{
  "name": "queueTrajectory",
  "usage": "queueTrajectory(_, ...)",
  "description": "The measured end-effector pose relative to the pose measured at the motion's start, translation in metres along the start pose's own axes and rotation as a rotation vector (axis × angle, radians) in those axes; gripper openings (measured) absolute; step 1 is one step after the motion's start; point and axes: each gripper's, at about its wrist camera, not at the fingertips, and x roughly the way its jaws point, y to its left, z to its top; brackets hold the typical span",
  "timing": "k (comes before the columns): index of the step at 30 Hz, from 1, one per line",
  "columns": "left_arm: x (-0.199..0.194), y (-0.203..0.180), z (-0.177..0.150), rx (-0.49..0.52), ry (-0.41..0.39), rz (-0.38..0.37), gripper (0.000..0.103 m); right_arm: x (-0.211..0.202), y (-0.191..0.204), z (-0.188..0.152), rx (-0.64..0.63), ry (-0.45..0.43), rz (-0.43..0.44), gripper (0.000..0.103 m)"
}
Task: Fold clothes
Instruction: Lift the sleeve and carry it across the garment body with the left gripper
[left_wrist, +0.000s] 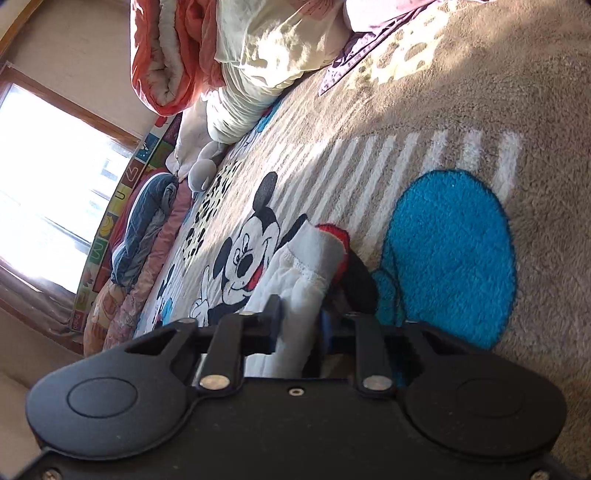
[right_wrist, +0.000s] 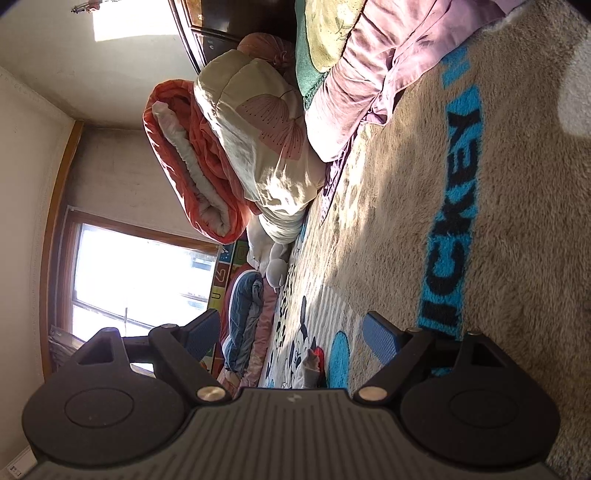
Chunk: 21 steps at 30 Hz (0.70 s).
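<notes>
A white quilted garment (left_wrist: 295, 291) with a stitched hem lies bunched on the Mickey Mouse blanket (left_wrist: 461, 110). My left gripper (left_wrist: 301, 325) is shut on a fold of this white garment, which runs between its fingers and down toward the camera. In the right wrist view the same white garment (right_wrist: 309, 363) shows small and far off on the blanket (right_wrist: 517, 221). My right gripper (right_wrist: 290, 336) is open and empty, held above the blanket, with both blue pads (right_wrist: 378, 338) visible.
Rolled orange and cream quilts (right_wrist: 221, 155) and a pink quilt (right_wrist: 362, 74) are stacked at the far side. A grey plush toy (left_wrist: 203, 173) and folded dark blue bedding (left_wrist: 147, 221) lie by the window (left_wrist: 48, 184).
</notes>
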Motion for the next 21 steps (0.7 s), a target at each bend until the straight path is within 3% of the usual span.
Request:
queueTrajectory(6,-0.021,0.074,-0.020,-0.299,-0.032,-0.070,0.007,0.005,0.005,-0.006,-0.010,0.048,0.001,0.085)
queueTrajectory(10,-0.031,0.147,-0.052,-0.596,-0.051,-0.190,0.007,0.025,0.022,-0.031,-0.053,0.243,0.080,0.086)
queueTrajectory(12,-0.039,0.180,-0.073,-0.744,-0.073,-0.239,0.007,0.034,0.040,-0.051,-0.157,0.346,0.105,0.086)
queueTrajectory(15,-0.049,0.209,-0.102,-0.874,-0.094,-0.267,0.007,0.045,0.061,-0.082,-0.278,0.483,0.131,0.086)
queueTrajectory(18,-0.057,0.231,-0.133,-0.974,-0.076,-0.243,0.007,0.051,0.077,-0.115,-0.368,0.614,0.147,0.086)
queueTrajectory(21,-0.062,0.251,-0.162,-1.079,-0.069,-0.236,0.007,0.045,0.098,-0.153,-0.564,0.721,0.138,0.086)
